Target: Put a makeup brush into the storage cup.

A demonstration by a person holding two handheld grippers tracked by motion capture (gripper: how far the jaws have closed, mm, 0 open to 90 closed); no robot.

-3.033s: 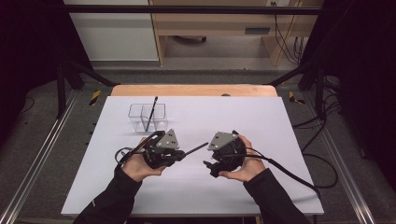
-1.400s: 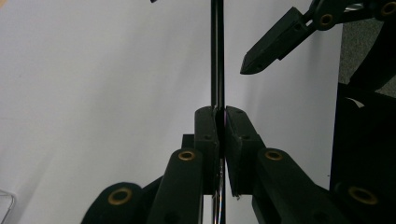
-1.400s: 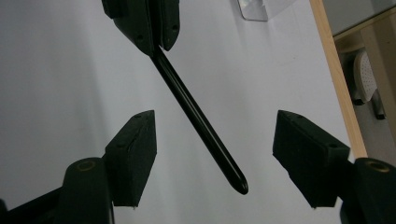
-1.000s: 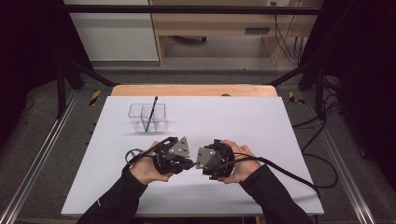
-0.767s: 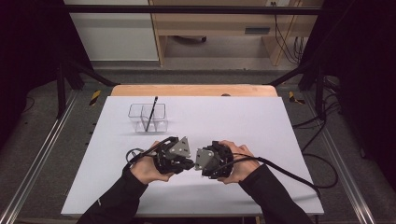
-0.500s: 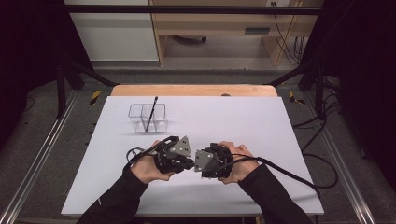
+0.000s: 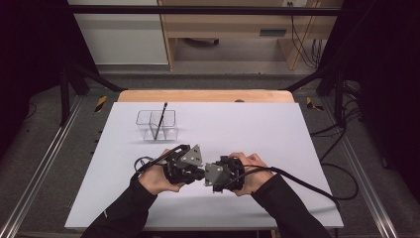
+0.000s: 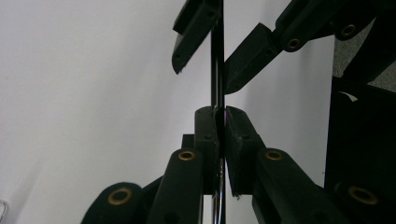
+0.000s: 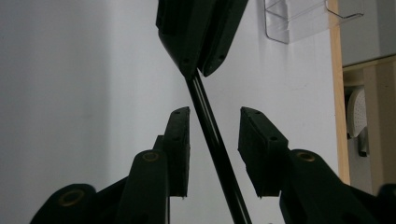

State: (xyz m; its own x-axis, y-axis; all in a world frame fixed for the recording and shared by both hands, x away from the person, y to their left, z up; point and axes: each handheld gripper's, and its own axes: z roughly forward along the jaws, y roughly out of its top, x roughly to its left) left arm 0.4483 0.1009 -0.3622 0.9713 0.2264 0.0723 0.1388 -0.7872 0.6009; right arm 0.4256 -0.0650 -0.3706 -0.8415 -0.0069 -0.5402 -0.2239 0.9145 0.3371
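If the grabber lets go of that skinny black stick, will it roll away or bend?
The black stick looks round and smooth, so it would probably roll on the flat white table. It runs dead straight out of the shut left gripper, so it seems stiff, not floppy. The right gripper is open around it; the glossy surface might slip.

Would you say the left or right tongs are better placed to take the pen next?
Right, probably: the right tongs stand open around the pen, which the left tongs grip.

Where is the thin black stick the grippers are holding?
The black stick is clamped in the left gripper, running between the right gripper's open jaws, near the table's front edge.
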